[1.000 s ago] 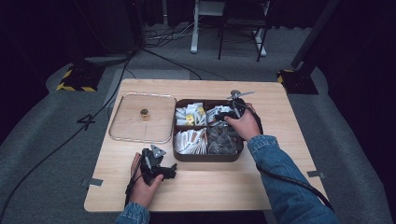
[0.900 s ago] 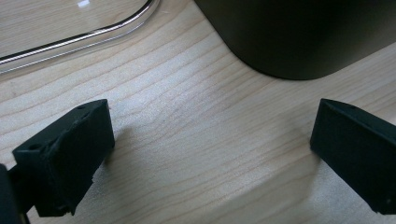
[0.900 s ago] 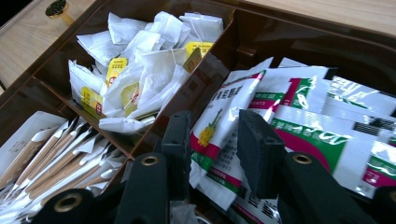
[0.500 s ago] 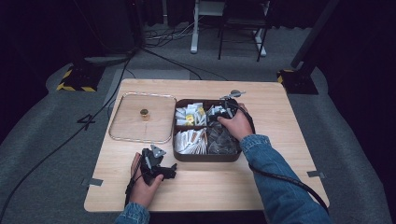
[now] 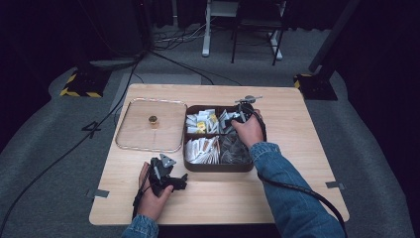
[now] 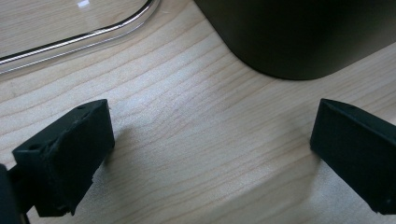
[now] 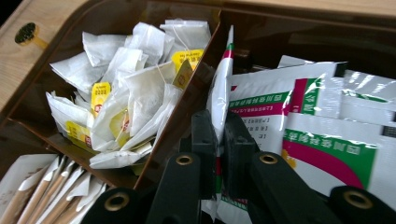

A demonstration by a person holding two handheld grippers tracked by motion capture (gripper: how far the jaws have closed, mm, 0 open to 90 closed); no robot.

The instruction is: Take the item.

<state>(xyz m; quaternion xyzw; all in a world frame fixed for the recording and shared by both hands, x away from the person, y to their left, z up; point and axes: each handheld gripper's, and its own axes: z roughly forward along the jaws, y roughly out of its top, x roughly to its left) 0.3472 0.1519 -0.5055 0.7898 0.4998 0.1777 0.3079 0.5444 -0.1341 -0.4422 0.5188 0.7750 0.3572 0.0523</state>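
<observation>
A: Right hand-held gripper (image 7: 218, 140)?
B: Jaws have just been closing, now clamping on a white sachet (image 7: 220, 88) with red-green print, standing on edge. It's sitting in the far right compartment of the brown box (image 5: 218, 167), toward the far edge of the tabletop (image 5: 297, 148).

A: Anything crowding it?
B: The divider wall is pressing right beside the sachet on one side, a stack of matching sachets (image 7: 322, 135) lying flat on the other. Tea bags (image 7: 126, 98) with yellow tags are filling the next compartment over. Paper stick packets (image 7: 42, 196) are lying in the near left compartment. The near right compartment looks dark, contents hard to tell.

A: Left hand-held gripper (image 5: 166, 174)?
B: Jaws standing wide apart, nothing between them, resting near the near edge of the tabletop, just off the box's near left corner.

A: Other stuff?
B: Clear lid (image 5: 151, 131) with a small knob is lying flat left of the box, apart from it. Cable (image 5: 297, 191) trailing off the near right.
</observation>
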